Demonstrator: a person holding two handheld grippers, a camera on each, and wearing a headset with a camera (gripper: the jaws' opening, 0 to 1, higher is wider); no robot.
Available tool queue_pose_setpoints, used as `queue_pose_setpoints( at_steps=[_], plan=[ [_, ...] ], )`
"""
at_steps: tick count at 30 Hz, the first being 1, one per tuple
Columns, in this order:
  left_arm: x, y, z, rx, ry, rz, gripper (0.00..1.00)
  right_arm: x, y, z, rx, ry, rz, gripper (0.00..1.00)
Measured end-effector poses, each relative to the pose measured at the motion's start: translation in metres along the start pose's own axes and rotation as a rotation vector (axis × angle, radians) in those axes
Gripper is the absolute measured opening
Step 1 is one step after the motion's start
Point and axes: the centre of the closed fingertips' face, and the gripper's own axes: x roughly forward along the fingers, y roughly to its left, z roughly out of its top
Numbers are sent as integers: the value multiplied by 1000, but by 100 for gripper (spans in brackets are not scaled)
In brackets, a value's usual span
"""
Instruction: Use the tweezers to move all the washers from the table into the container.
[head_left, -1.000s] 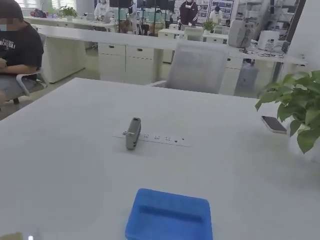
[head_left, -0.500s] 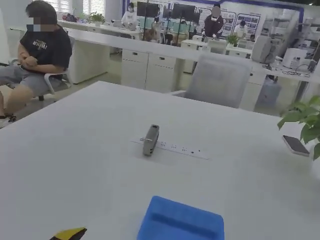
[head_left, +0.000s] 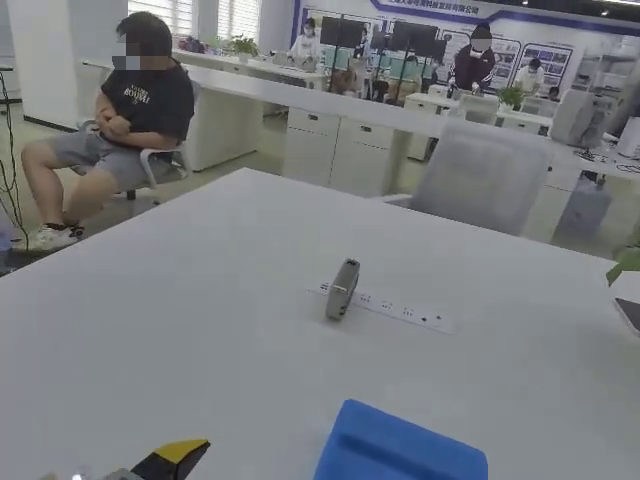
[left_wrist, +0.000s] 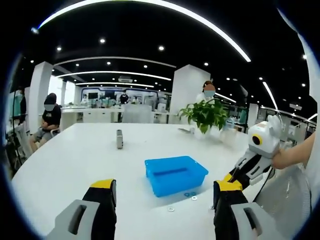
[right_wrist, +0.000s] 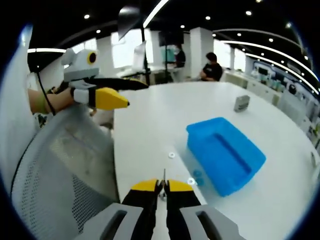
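The blue container (head_left: 400, 452) sits on the white table (head_left: 200, 300) at the head view's bottom edge. Left of it, a gripper's yellow-tipped jaw (head_left: 172, 459) pokes into the frame. My left gripper (left_wrist: 165, 187) is open, its jaws wide apart above the table and pointing at the container (left_wrist: 175, 174). Three small washers (left_wrist: 171, 208) lie on the table just in front of the container. My right gripper (right_wrist: 163, 186) is shut on the thin tweezers (right_wrist: 164, 175), whose tip points toward washers (right_wrist: 171, 155) beside the container (right_wrist: 225, 152).
A grey adapter (head_left: 342, 288) is plugged into a power strip (head_left: 400, 307) at mid-table. A grey office chair (head_left: 480, 180) stands behind the table and a person (head_left: 130, 120) sits at the far left. A potted plant (left_wrist: 205, 114) stands at the table's far side.
The head camera has swung left, so the table's things shifted right in the picture. The yellow-tipped jaw has come further into the bottom left corner.
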Motion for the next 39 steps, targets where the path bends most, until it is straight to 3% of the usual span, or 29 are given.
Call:
queue_pose_setpoints(
  at_steps=[11, 16, 21, 26, 31, 39],
  plan=[
    [-1, 4, 0, -13, -3, 10, 79, -8, -60, 43, 41, -94, -71, 2],
    [-1, 3, -3, -3, 12, 5, 77, -5, -90, 49, 81, -114, -106, 2],
    [-1, 4, -3, -5, 9, 10, 77, -3, -103, 54, 112, -128, -121, 2],
    [-1, 4, -5, -2, 22, 10, 75, 1, -117, 45, 136, -107, -144, 2],
    [0, 2, -9, 5, 44, -4, 74, 9, -134, 27, 164, -43, -175, 2],
    [0, 1, -12, 16, 56, -5, 72, 23, -135, 6, 147, 40, -175, 2]
  ],
)
